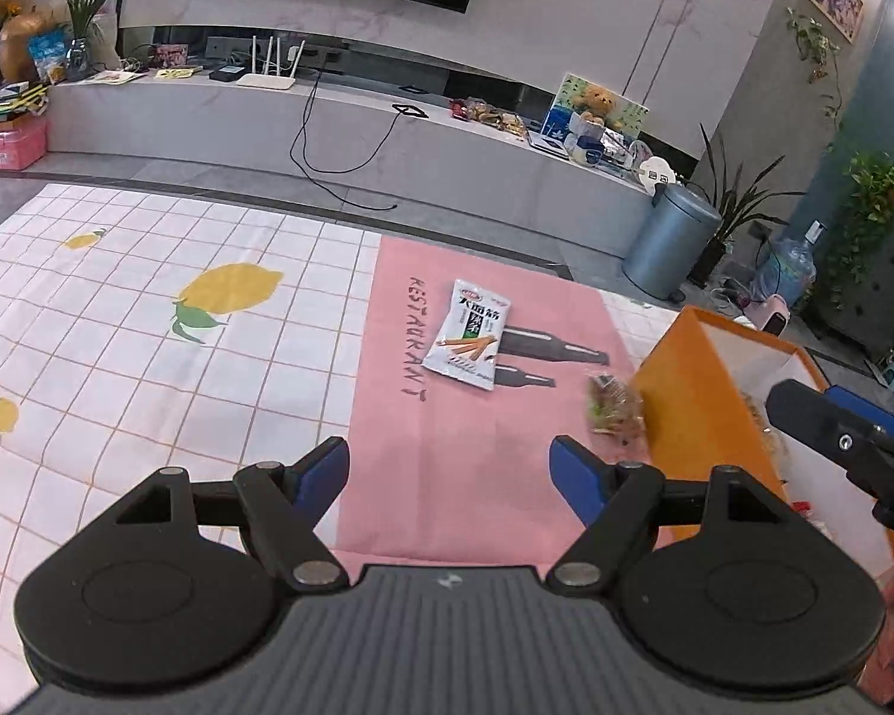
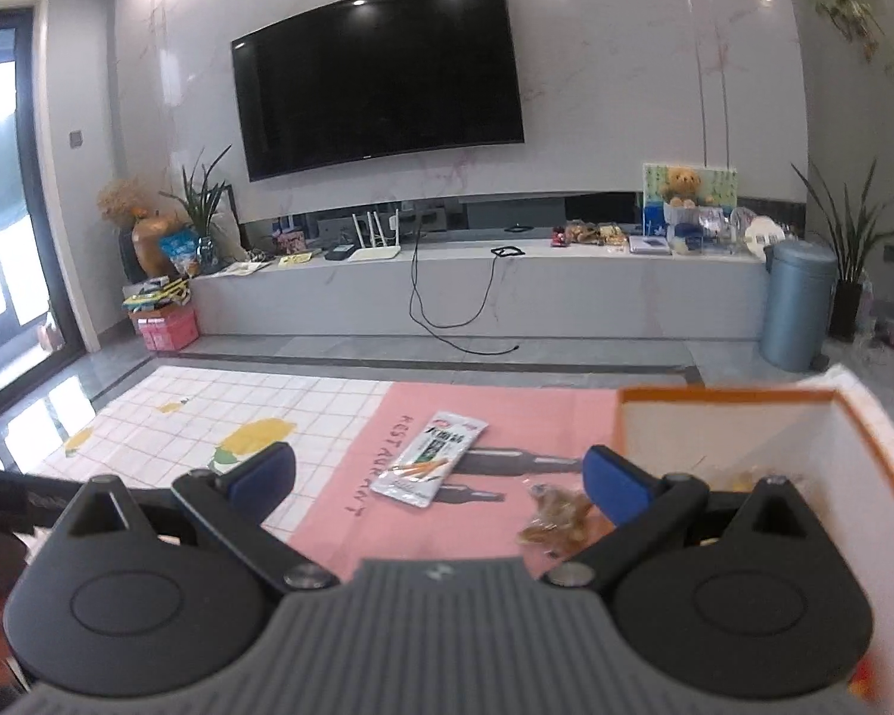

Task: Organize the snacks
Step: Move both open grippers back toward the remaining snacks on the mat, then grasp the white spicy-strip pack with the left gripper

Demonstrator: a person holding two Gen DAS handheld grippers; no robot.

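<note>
A white snack packet (image 1: 468, 333) (image 2: 432, 459) lies flat on the pink mat (image 1: 477, 476) (image 2: 506, 417). A small clear-wrapped brown snack (image 1: 614, 411) (image 2: 557, 515) lies beside the orange box (image 1: 685, 417) (image 2: 733, 396), close to its left wall. The box has a white inside, and some snacks (image 2: 739, 479) show in it. My left gripper (image 1: 450, 465) hangs open over the mat, short of the packet, with nothing between its fingers. My right gripper (image 2: 441, 476) is open and empty too, its right fingertip near the brown snack. One of the right gripper's fingers (image 1: 816, 417) reaches over the box.
The mat lies on a white checked cloth with lemon prints (image 1: 149, 357) (image 2: 220, 417). Beyond the table are a grey floor, a long TV console (image 1: 340, 119) (image 2: 506, 286) with clutter and a hanging cable, a grey bin (image 1: 667, 238) (image 2: 795, 304) and plants.
</note>
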